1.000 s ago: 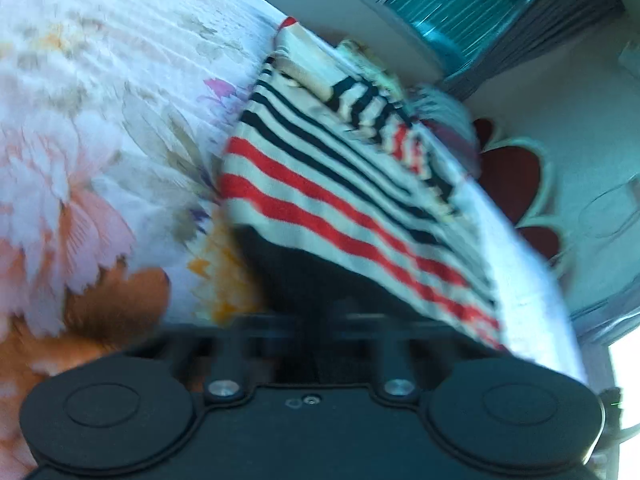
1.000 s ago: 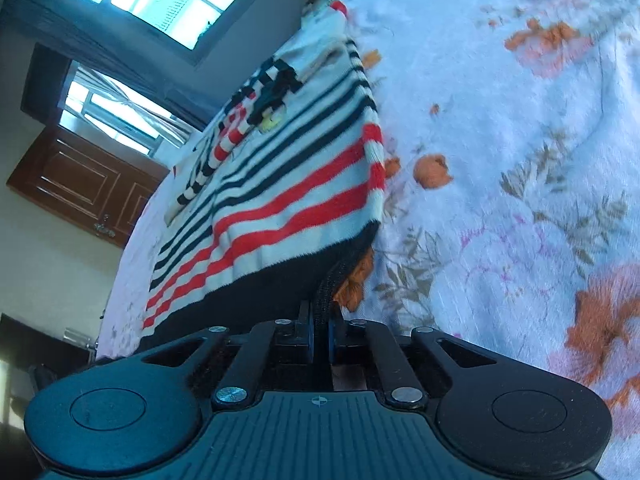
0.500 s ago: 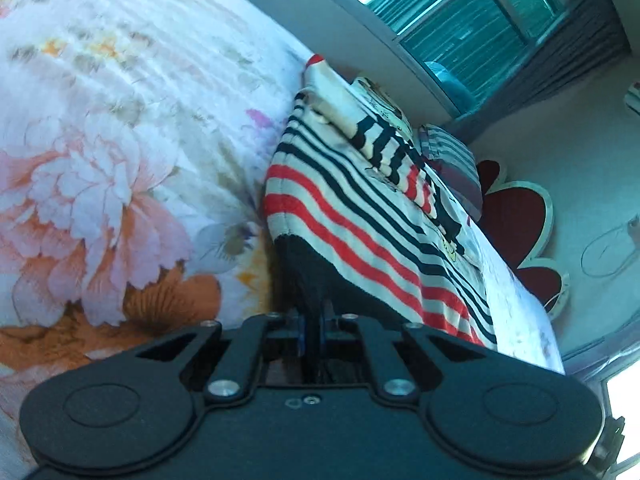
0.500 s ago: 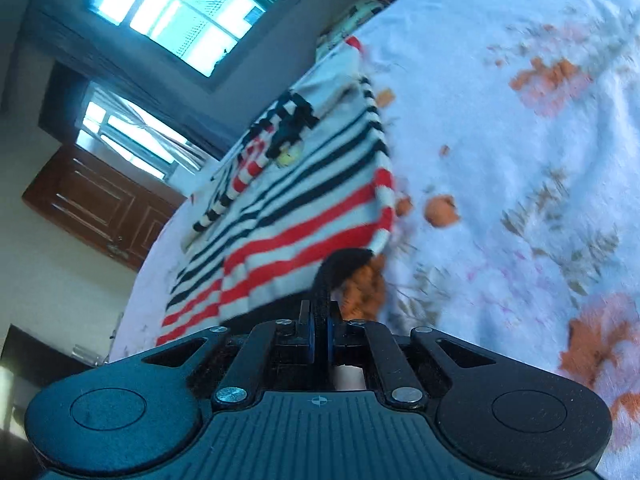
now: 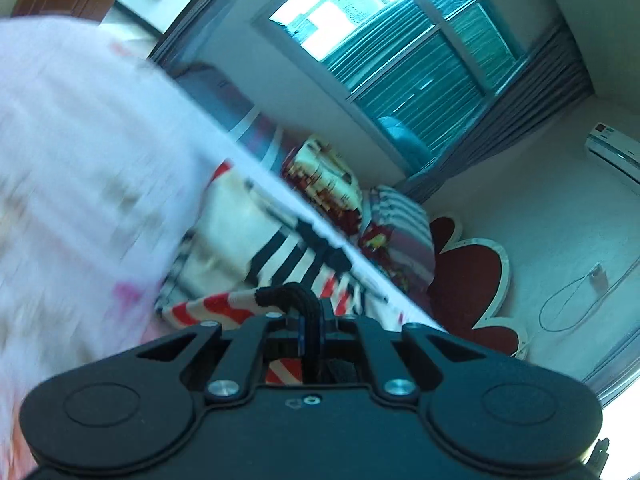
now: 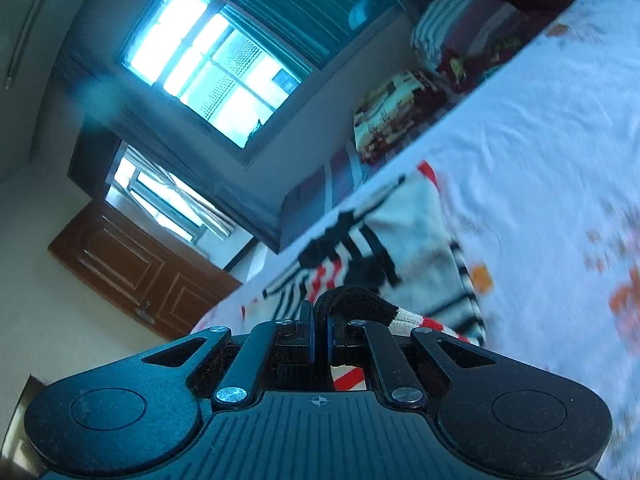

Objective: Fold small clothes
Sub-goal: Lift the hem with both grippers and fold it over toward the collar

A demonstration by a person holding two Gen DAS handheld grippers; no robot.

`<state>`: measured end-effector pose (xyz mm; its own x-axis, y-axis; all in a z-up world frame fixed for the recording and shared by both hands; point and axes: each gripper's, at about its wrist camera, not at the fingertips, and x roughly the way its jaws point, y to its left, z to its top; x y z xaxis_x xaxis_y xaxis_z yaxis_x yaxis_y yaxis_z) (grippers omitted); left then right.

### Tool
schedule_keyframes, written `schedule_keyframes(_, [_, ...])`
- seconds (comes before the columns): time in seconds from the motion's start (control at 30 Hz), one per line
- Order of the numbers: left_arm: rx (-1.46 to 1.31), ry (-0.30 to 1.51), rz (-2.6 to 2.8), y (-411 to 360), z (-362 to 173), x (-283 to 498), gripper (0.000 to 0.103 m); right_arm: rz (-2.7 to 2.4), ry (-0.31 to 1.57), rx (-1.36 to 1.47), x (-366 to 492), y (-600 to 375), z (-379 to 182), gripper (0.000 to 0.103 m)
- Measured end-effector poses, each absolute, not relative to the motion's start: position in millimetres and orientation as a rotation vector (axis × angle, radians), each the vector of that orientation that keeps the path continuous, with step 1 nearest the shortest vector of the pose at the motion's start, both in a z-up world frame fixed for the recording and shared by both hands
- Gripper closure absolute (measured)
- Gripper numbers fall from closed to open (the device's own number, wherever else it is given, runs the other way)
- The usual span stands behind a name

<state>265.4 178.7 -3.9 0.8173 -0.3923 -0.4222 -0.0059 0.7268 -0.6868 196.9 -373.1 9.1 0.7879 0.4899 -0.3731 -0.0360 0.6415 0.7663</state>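
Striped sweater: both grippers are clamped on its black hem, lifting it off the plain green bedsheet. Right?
Not quite. The bedsheet is white with a floral print, not plain green; the right wrist view shows it. The rest holds: the left gripper and the right gripper are each shut on the black hem of the striped sweater.

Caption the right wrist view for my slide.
Right tool pinching black hem of striped knit garment above floral bedsheet.
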Motion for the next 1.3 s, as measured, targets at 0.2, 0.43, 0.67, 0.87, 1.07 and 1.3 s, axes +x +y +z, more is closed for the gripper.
schedule_keyframes(0.2, [-0.639,0.609,-0.247,169.5,21.9,345.6,0.098,0.313,0.584,0.792,277.8,-372.5,41.3,0.098])
schedule_keyframes(0.43, [-0.571,0.735,-0.268,160.5,-19.6,449.0,0.098,0.243,0.682,0.832,388.9,-371.9,-7.1,0.098])
schedule_keyframes(0.67, [-0.575,0.803,-0.267,165.9,-78.8,528.4,0.098,0.168,0.779,0.895,474.1,-379.5,-79.2,0.098])
schedule_keyframes(0.87, [-0.541,0.737,-0.288,164.0,-101.4,548.9,0.064,0.15,0.759,0.849,504.7,-380.6,-111.9,0.089])
schedule_keyframes(1.07, [-0.462,0.681,-0.273,163.3,-94.0,544.1,0.045,0.123,0.654,0.774,490.5,-383.8,-104.7,0.031])
schedule_keyframes(1.3, [-0.225,0.765,-0.276,143.7,-92.4,552.2,0.055,0.2,0.73,0.498,502.4,-344.2,-97.0,0.052])
